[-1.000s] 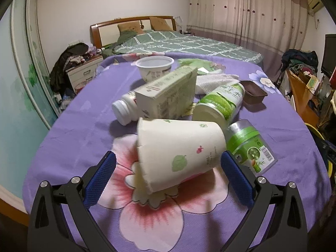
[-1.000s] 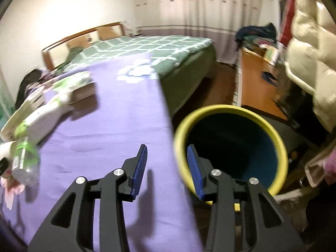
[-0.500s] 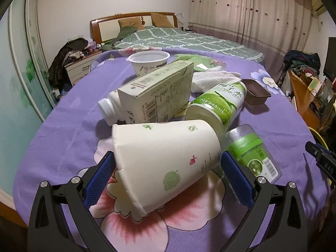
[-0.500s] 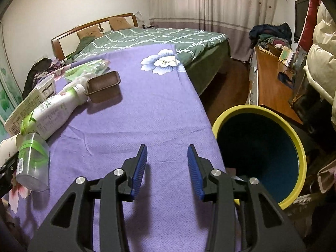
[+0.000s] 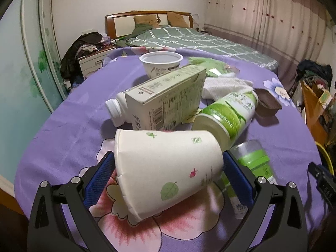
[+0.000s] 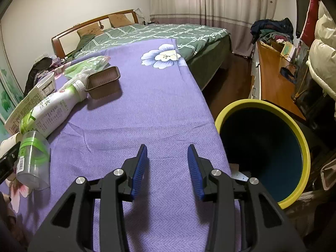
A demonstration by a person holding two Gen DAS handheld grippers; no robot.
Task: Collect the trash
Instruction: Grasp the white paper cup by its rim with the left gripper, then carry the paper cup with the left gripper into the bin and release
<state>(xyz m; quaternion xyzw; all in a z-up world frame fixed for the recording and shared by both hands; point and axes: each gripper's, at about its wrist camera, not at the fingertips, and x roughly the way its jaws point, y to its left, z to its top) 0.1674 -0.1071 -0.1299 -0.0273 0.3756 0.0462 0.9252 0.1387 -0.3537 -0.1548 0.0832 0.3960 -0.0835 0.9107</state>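
The left gripper point(image 5: 168, 178) has its 2 jaws wide apart around the tipped paper cup point(image 5: 166, 168), probably to grasp it, while the right gripper point(image 6: 167, 168), jaws apart and empty, waits beside the yellow-rimmed bin point(image 6: 302, 147).

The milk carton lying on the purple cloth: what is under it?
A white bottle sticks out from under the milk carton, open neck showing. The rest of the bottle is covered by the carton.
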